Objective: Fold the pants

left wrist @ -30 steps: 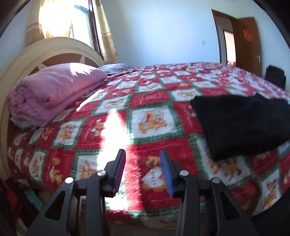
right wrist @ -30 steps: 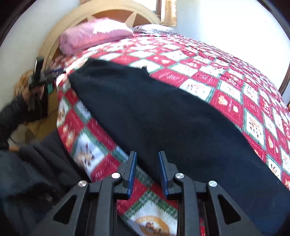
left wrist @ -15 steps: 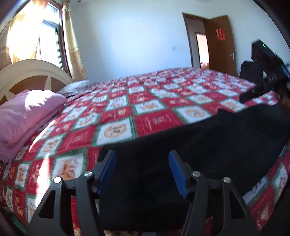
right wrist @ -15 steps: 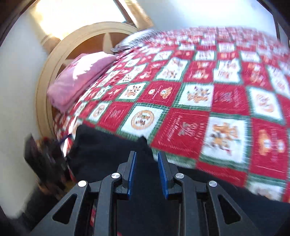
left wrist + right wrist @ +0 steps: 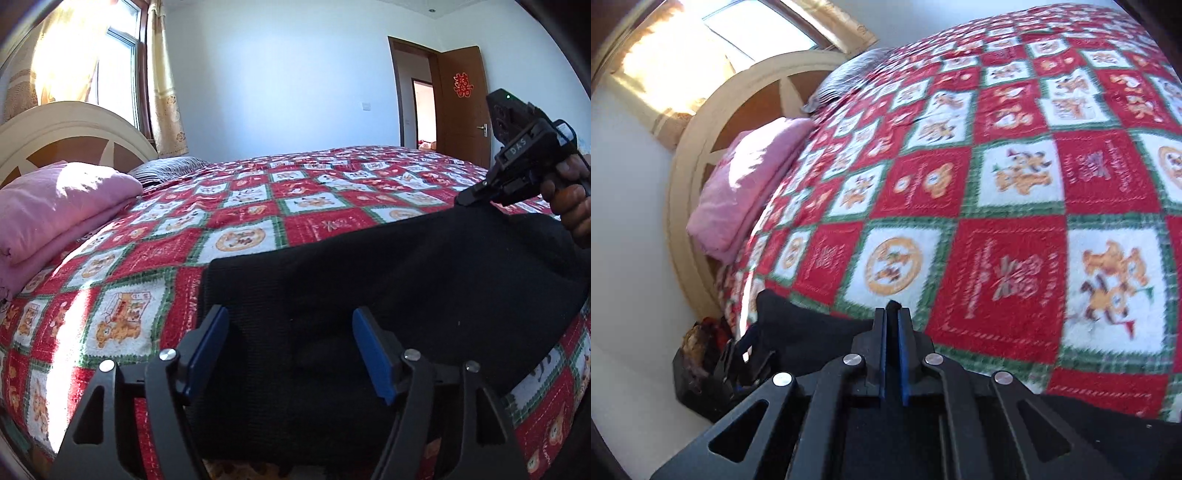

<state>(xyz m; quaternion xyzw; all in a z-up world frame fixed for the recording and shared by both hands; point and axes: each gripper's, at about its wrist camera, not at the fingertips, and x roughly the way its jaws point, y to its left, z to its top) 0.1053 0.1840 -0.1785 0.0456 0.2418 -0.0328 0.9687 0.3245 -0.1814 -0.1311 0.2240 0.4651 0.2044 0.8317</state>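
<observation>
While right hand-held gripper (image 5: 892, 314) pinches black pants (image 5: 388, 288), left hand-held gripper (image 5: 290, 350) opening, unclamped.

The black pants (image 5: 388, 295) look like matt, finely ribbed knit cloth; the red-and-white bedspread (image 5: 240, 236) beneath is a nubbly woven textile; the folded pink blanket (image 5: 55, 206) seems soft and fleecy. The left gripper (image 5: 291, 354) has matt black plastic arms, shiny metal pins and smooth blue pads (image 5: 373, 354); the door (image 5: 461, 107) is satin brown wood.

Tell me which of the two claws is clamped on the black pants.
The right claw: its blue pads pinch a tuft of the black knit pants. The left claw is opening, with pants fabric between its spread fingers.
</observation>
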